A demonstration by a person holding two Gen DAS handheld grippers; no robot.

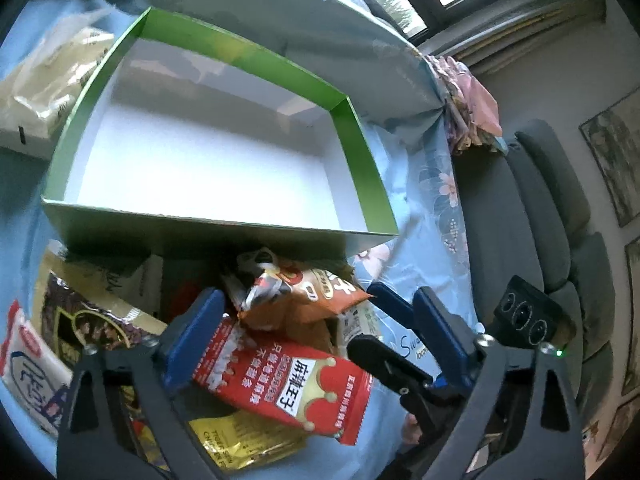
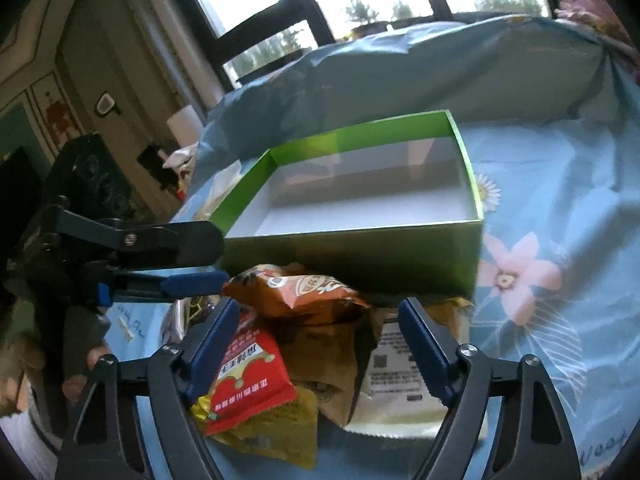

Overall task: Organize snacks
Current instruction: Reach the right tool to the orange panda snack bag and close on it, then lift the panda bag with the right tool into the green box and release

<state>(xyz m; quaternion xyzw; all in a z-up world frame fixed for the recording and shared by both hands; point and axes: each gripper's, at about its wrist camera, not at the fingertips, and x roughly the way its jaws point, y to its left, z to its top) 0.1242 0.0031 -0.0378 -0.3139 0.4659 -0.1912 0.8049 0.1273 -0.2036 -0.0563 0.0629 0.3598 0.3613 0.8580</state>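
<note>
The snack packets lie in a loose heap on the blue flowered cloth (image 2: pixel 560 184) covering the worktop, directly against the near wall of the green box (image 2: pixel 360 244), which is empty.

**Handling.** Judged from appearance, the packets are light, soft foil or film pouches: crinkly, slippery and easily crushed. Take hold across a sealed edge or a flat end, not across the puffed middle, and use moderate pressure.

**Left claw.** The left claw (image 1: pixel 316 332) is spread wide with nothing pinched. The red packet (image 1: pixel 288 384) lies between its fingers, close to the finger at 9 o'clock; whether that finger touches it cannot be determined. The orange packet (image 1: pixel 304 296) lies at 12 o'clock, just beyond the tips.

**Right claw.** The right claw (image 2: pixel 320 344) is also agape and holds nothing. The red packet (image 2: pixel 248 376) lies against its 9 o'clock finger, a white packet (image 2: pixel 396 372) near the 3 o'clock finger, and the orange packet (image 2: pixel 296 292) at 12 o'clock. The box stands beyond at 12 o'clock.
</note>
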